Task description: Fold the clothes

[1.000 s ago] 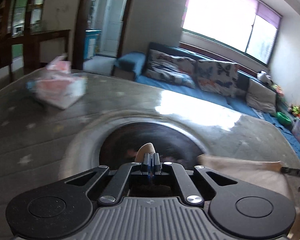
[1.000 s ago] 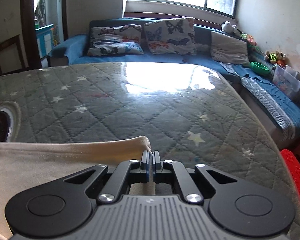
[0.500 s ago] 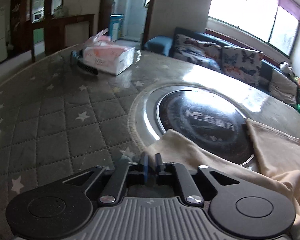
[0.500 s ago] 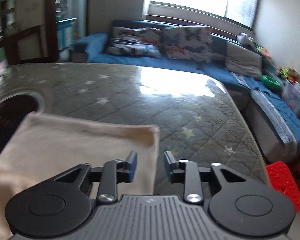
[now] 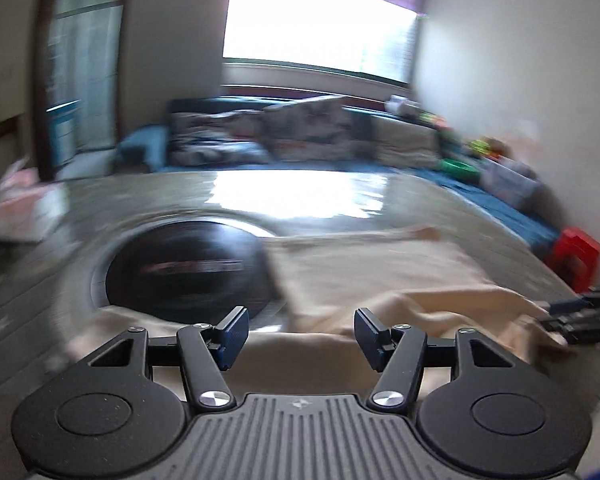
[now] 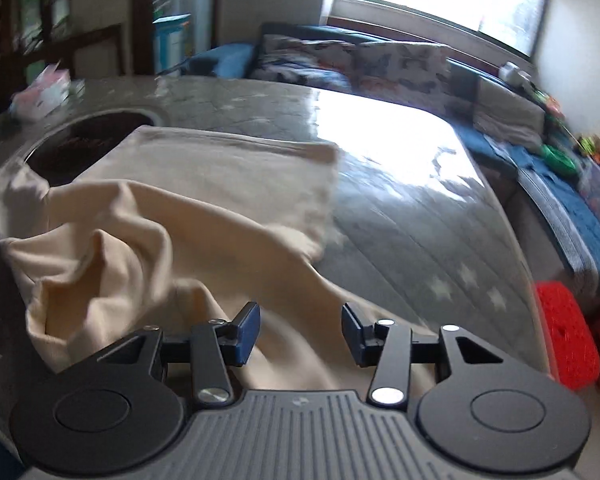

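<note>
The left gripper [image 5: 298, 334] has its two black fingers with dark blue pads [image 5: 233, 336] spread wide, nothing between them; beneath the gap lies the soft cream cotton garment [image 5: 380, 280]. The right gripper [image 6: 300, 334] is likewise spread wide and empty, its blue pads [image 6: 247, 332] hovering just over the same cloth [image 6: 204, 208]. Each gripper is matte black, with angular linkage bars, silver pivot screws, two round discs and a ribbed grey body at the bottom of its view.

The garment is matte and limp. Its far part lies flat with a straight hemmed edge, while the near part is rumpled into soft ridges and a deep fold on the left side of the right wrist view. It rests on the quilted grey-green table cover with pale star print [image 6: 420, 232], diamond-stitched and glossy where window light glares off it. One edge of the cloth overlaps the round black glass hob set in a metal ring [image 5: 184, 268].

In the left wrist view the right gripper's dark tip [image 5: 580, 314] shows at the right edge, touching the cloth's rim. Both tools point forward and slightly down across the table. The left view is motion-blurred.

Farther off sit a pink-and-white tissue pack [image 6: 42, 94], a blue sofa with patterned cushions [image 6: 340, 60] and a red plastic stool [image 6: 566, 340].
</note>
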A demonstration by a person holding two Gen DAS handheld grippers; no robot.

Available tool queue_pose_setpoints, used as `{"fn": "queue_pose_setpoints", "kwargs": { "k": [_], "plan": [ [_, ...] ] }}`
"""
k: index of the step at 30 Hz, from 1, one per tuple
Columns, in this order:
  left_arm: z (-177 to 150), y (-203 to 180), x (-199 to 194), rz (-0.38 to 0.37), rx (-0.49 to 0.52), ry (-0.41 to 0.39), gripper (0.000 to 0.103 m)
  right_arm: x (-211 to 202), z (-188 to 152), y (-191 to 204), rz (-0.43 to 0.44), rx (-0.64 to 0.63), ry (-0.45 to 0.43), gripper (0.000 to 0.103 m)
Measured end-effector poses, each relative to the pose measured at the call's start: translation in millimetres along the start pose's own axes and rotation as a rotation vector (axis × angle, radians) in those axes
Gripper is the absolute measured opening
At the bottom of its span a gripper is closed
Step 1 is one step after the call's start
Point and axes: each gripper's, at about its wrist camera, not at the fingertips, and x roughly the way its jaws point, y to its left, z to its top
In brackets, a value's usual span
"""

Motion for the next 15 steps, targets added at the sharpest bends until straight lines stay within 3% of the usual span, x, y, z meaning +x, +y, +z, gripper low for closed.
{"fn": "queue_pose_setpoints", "kwargs": {
  "k": [7, 10, 15],
  "plan": [
    [-3, -60, 27, -0.182, 0.181, 0.035, 0.062, -15, -40, -59, -0.141, 0.191, 0.025, 0.047],
    [-8, -71, 34, -0.207, 0.219, 0.056, 0.062, -18, -52, -80, -0.178, 0.246, 0.027, 0.054],
    [-15, -85, 42, -0.247, 0.261, 0.093, 0.059, -19, -61, -107, -0.226, 0.313, 0.018, 0.054]
  ]
}}
